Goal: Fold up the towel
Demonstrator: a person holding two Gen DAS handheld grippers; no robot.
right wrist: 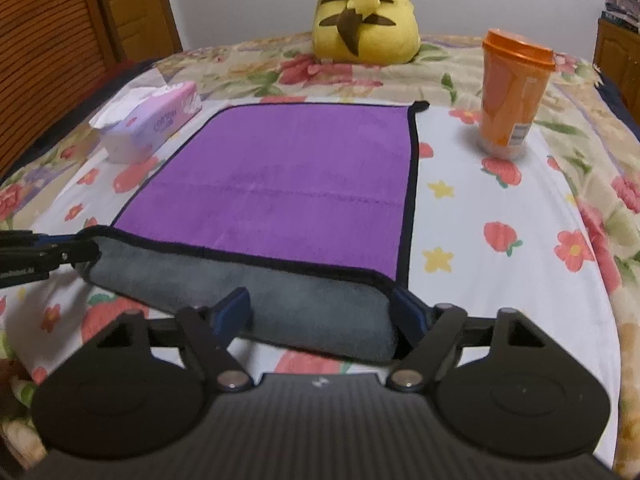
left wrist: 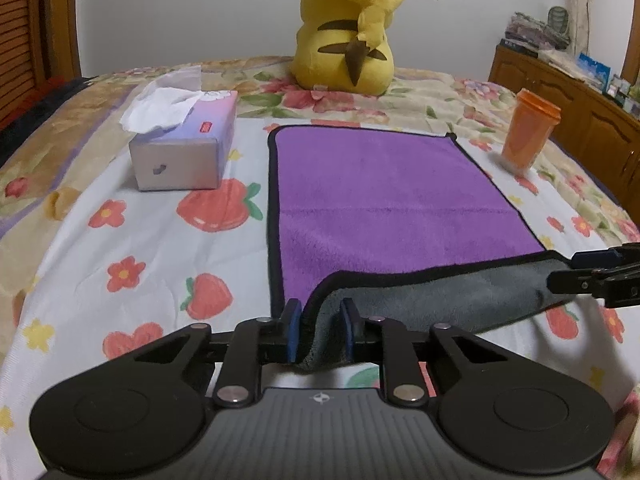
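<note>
A purple towel (left wrist: pixel 384 200) with black trim and a grey underside lies flat on the bed; it also shows in the right wrist view (right wrist: pixel 280 184). Its near edge is lifted and turned over, grey side up. My left gripper (left wrist: pixel 320 332) has its fingers partly closed around the near left corner, with gaps beside the cloth. My right gripper (right wrist: pixel 324 312) stands wide open around the near right corner of the rolled grey edge. Each gripper shows at the other view's side edge, the right one in the left wrist view (left wrist: pixel 592 280) and the left one in the right wrist view (right wrist: pixel 48 256).
A tissue box (left wrist: pixel 184 152) stands left of the towel. An orange lidded cup (right wrist: pixel 512 92) stands to the right. A yellow plush toy (left wrist: pixel 348 32) sits at the far side of the bed. Wooden cabinets (left wrist: pixel 568 100) line the right wall.
</note>
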